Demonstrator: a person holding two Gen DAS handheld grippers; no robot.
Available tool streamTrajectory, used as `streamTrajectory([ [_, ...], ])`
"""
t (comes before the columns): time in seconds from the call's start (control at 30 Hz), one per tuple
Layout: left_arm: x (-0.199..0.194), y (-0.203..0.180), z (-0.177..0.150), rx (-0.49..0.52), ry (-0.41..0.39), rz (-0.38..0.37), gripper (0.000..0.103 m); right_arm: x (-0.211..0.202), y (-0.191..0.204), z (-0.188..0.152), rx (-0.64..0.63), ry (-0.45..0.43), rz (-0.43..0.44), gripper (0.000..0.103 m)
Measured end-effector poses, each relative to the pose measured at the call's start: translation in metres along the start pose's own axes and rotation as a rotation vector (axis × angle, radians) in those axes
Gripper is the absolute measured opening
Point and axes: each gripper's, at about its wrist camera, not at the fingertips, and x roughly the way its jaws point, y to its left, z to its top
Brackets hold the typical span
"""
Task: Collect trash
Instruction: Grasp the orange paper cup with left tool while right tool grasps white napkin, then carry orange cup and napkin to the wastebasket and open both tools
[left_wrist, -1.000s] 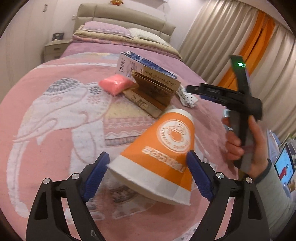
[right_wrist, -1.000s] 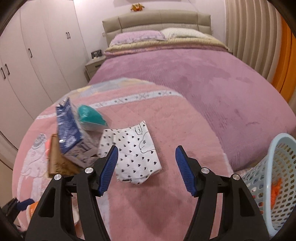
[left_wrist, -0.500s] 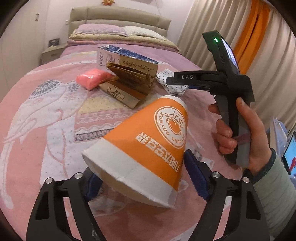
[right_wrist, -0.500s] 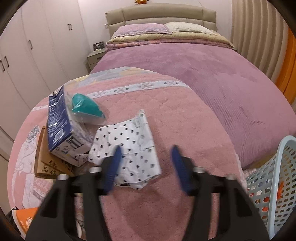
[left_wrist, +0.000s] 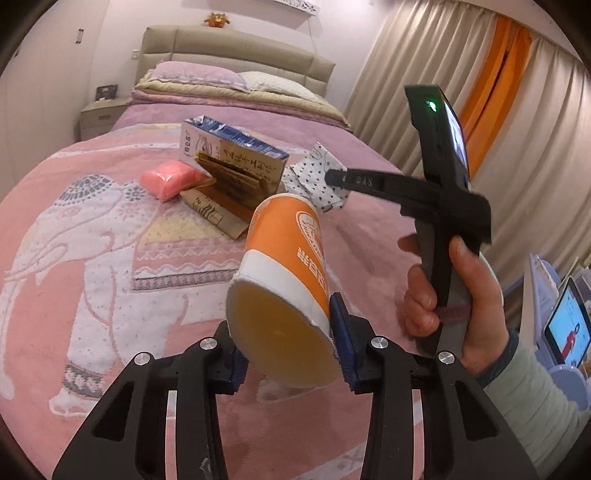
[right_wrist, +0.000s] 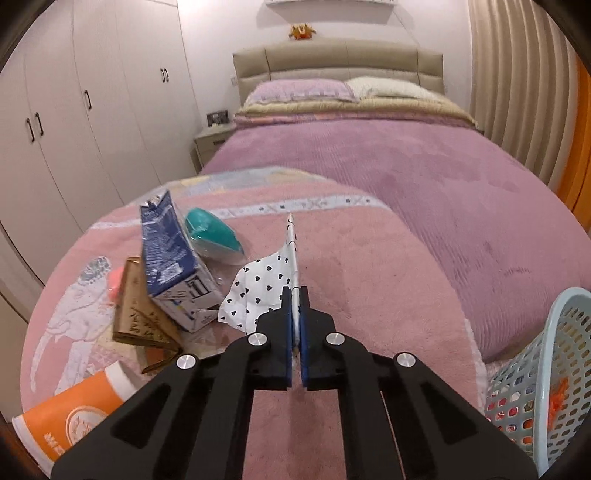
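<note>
On the pink elephant blanket (left_wrist: 74, 229) we work both grippers at once. Our left gripper (left_wrist: 291, 347) now pinches the orange paper cup (left_wrist: 288, 258); its jaws have just been closing, and the blue pads (left_wrist: 341, 328) press the cup's white rim end from both sides. A second ago the pads stood wide with the cup lying sideways between them; now the cup is lifted clear of the blanket, tilted, open mouth facing the camera. Our right gripper (right_wrist: 295, 317) has also just been closing: earlier its jaws were spread over the heart-print wrapper (right_wrist: 258, 288), now they are pressed together on an edge of it, and the wrapper stands up from the bed in a thin fold. In the left view we see the right hand (left_wrist: 458, 295) gripping the black handle, with the gripper tip on the same wrapper (left_wrist: 314, 177).

Left on the blanket: blue milk carton (right_wrist: 170, 258), lying beside the wrapper; brown folded cardboard (right_wrist: 140, 317) against the carton; teal packet (right_wrist: 210, 232) behind the carton; pink packet (left_wrist: 170, 181) near the cardboard. These look unmoved from earlier. Light blue mesh basket (right_wrist: 546, 376) sits off the bed's right edge, with something orange inside; we cannot tell what it is.
</note>
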Motion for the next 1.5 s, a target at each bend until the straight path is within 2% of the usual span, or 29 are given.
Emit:
streamTrajectory([
  [0.37,-0.012,-0.041,0.029,0.099,-0.088,-0.016,0.037,-0.069,-0.033,-0.001,0.08,-0.12,0.022,0.002],
  [0.57,0.002,-0.086,0.054,0.191,-0.121,-0.072,0.037,-0.126,-0.08,0.0,0.151,-0.228,-0.037,0.002],
  [0.67,0.013,-0.111,0.063,0.239,-0.118,-0.101,0.037,-0.15,-0.115,-0.005,0.2,-0.257,-0.129,0.002],
  [0.77,0.029,-0.142,0.069,0.297,-0.114,-0.132,0.038,-0.161,-0.143,-0.009,0.238,-0.262,-0.184,0.002],
  [0.9,0.06,-0.181,0.079,0.346,-0.083,-0.194,0.038,-0.174,-0.185,-0.021,0.295,-0.256,-0.294,0.002],
  [0.97,0.08,-0.203,0.08,0.373,-0.055,-0.223,0.038,-0.178,-0.204,-0.029,0.328,-0.244,-0.322,0.002],
  [1.1,0.123,-0.234,0.076,0.43,0.007,-0.231,0.038,-0.182,-0.24,-0.043,0.376,-0.211,-0.377,0.002],
  [1.27,0.173,-0.266,0.072,0.461,0.08,-0.244,0.039,-0.177,-0.28,-0.061,0.452,-0.16,-0.41,0.002],
  [1.4,0.198,-0.28,0.071,0.461,0.119,-0.242,0.04,-0.168,-0.308,-0.076,0.515,-0.105,-0.425,0.002],
  [1.5,0.212,-0.286,0.07,0.461,0.137,-0.235,0.044,-0.161,-0.32,-0.085,0.549,-0.071,-0.43,0.002],
])
